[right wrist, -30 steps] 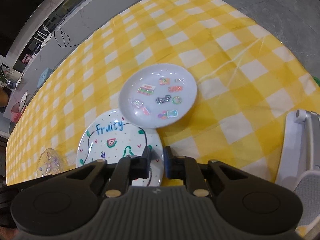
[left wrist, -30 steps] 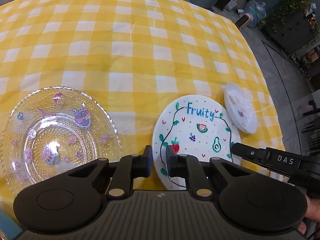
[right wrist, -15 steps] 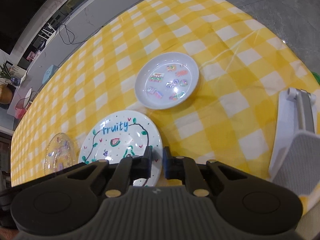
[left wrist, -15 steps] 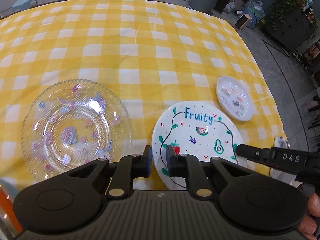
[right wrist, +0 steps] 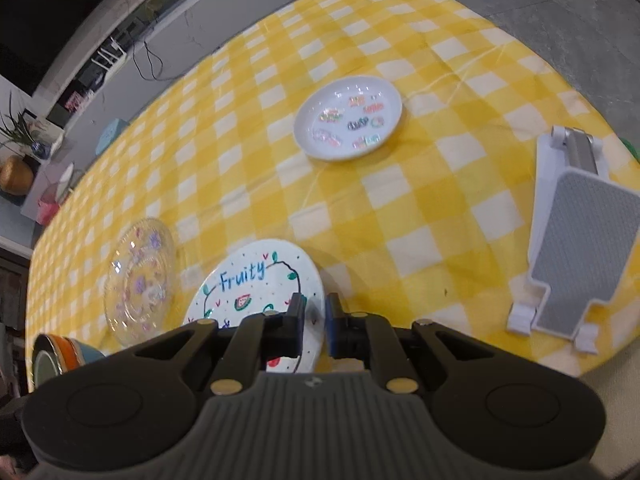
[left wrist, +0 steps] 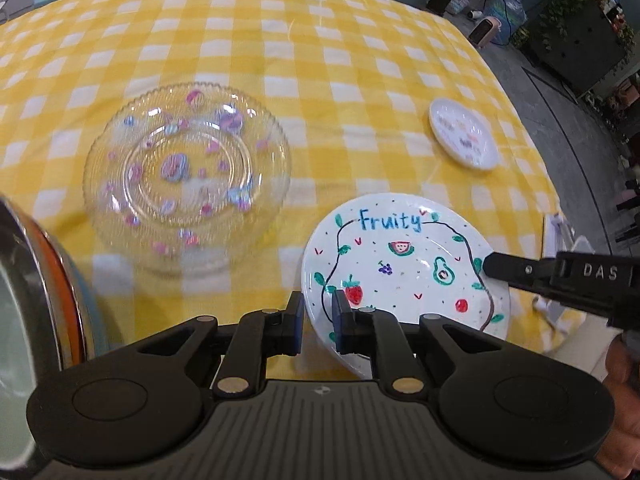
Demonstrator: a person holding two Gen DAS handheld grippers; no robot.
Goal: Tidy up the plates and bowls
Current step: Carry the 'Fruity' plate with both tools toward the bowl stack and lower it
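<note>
Both grippers hold the white "Fruity" plate (left wrist: 400, 272) (right wrist: 248, 280) a little above the yellow checked cloth. My left gripper (left wrist: 318, 322) is shut on its near left rim. My right gripper (right wrist: 315, 322) is shut on the opposite rim, and its black finger (left wrist: 493, 267) reaches in from the right in the left wrist view. A clear glass plate (left wrist: 186, 176) (right wrist: 140, 280) with pink and purple stickers lies on the cloth to the left. Further back on the right lies a small white plate (left wrist: 464, 138) (right wrist: 348, 122) with stickers.
A stack of bowls (left wrist: 40, 300) (right wrist: 56, 354) with an orange band stands at the near left edge. A white and grey folding stand (right wrist: 576, 248) lies on the cloth at the right. Beyond the table are grey floor, potted plants and a bin.
Both grippers have drawn back toward the near edge with the Fruity plate between them. The glass plate and small plate now lie further off, and the bowl stack has come into view.
</note>
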